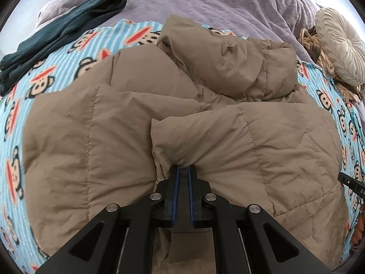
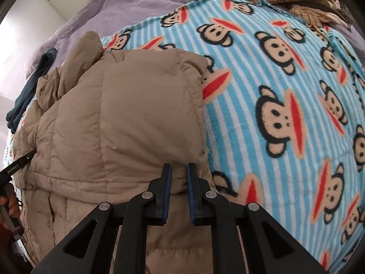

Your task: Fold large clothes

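Note:
A tan quilted puffer jacket [image 1: 136, 123] lies spread on a blue striped monkey-print blanket [image 1: 68, 52], with a sleeve and hood bunched at its far side. My left gripper [image 1: 183, 167] is shut on a fold of the jacket's near edge. In the right wrist view the jacket [image 2: 127, 114] fills the left half, folded over on itself. My right gripper [image 2: 179, 166] is shut on the jacket's near right corner, with cloth pinched between the pads. Each gripper's tip shows at the edge of the other's view.
The blanket [image 2: 285, 91] lies over a purple bedspread [image 1: 216, 6]. A dark teal folded garment [image 1: 59, 32] lies at the far left. A round pleated cushion [image 1: 342, 45] and a knotted beige pillow [image 1: 319, 52] sit at the far right.

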Tool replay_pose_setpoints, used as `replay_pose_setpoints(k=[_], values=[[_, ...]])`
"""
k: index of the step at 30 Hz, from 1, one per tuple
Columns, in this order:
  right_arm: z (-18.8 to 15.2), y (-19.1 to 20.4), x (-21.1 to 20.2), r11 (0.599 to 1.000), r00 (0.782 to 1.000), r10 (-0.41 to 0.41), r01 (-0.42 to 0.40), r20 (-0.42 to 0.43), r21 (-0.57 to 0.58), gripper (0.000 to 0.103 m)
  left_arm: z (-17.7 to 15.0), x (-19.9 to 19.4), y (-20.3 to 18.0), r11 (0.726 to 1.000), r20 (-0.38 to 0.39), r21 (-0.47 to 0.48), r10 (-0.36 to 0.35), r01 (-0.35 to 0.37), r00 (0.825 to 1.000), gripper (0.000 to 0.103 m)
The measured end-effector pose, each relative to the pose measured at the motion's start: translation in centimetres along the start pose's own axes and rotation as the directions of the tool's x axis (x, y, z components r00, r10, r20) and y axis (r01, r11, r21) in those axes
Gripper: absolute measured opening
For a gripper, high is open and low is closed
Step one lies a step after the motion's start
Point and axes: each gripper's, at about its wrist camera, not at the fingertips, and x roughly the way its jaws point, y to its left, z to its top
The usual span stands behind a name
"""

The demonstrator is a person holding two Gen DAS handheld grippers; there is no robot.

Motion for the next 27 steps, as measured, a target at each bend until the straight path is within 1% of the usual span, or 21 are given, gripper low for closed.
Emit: replay_pose_setpoints(k=[4,8,11,15,16,17,18,19,20,22,25,27], values=[[-0.8,-0.5,-1.2,1.0,1.0,-0.019,0.019,-0.009,0.023,0.017,-0.6,-2.0,0.4,1.0,0.008,-0.007,0.011,-0.011,1.0,0.009],[-1.7,-0.5,-2.3,0.999,0.999,-0.017,0.018,-0.027,0.045,0.017,-1.9,-3.7,1.2,1.0,-0.008,-0.017,0.011,-0.011,1.0,0.009],[-2.6,-0.2,-3.2,0.999,0.999,-0.011,0.012,-0.038,0.042,0.017,-3.3,-5.0,1.6,0.999,-0.025,-0.031,0.008,-0.009,1.0,0.009],[-4.4,0.5,-4.5,0.999,0.998,0.012,-0.009,-0.065,0.051,0.017,-5.8,-6.5,1.7,0.999,-0.048,-0.033,0.023,-0.025,0.999,0.01],[-4.8,0.7,-4.8,0.998,0.997,0.015,-0.011,-0.07,0.055,0.02,-6.5,-7.0,1.6,0.999,-0.055,-0.033,0.028,-0.03,0.998,0.01],[-5.2,0.9,-5.0,0.998,0.997,0.02,-0.016,-0.077,0.059,0.028,-7.2,-7.4,1.6,0.999,-0.061,-0.033,0.032,-0.034,0.998,0.01],[-5.9,1.1,-5.4,0.997,0.996,0.03,-0.024,-0.086,0.067,0.033,-7.9,-7.9,1.6,0.999,-0.066,-0.033,0.038,-0.041,0.997,0.01],[-6.5,1.2,-5.8,0.997,0.995,0.038,-0.032,-0.092,0.074,0.044,-8.7,-8.3,1.5,0.998,-0.072,-0.034,0.045,-0.047,0.996,0.01],[-7.0,1.4,-6.2,0.996,0.995,0.046,-0.038,-0.093,0.079,0.051,-9.5,-8.7,1.5,0.998,-0.078,-0.035,0.048,-0.051,0.996,0.01],[-8.3,1.8,-7.0,0.995,0.993,0.057,-0.048,-0.1,0.086,0.053,-11.0,-9.5,1.7,0.998,-0.09,-0.046,0.045,-0.049,0.995,0.01],[-10.2,2.1,-7.8,0.994,0.99,0.072,-0.06,-0.119,0.096,0.059,-13.0,-10.4,2.0,0.997,-0.107,-0.056,0.041,-0.047,0.993,0.01],[-11.2,2.3,-8.2,0.992,0.989,0.078,-0.065,-0.129,0.104,0.06,-14.1,-10.9,2.1,0.997,-0.118,-0.057,0.042,-0.049,0.992,0.01]])
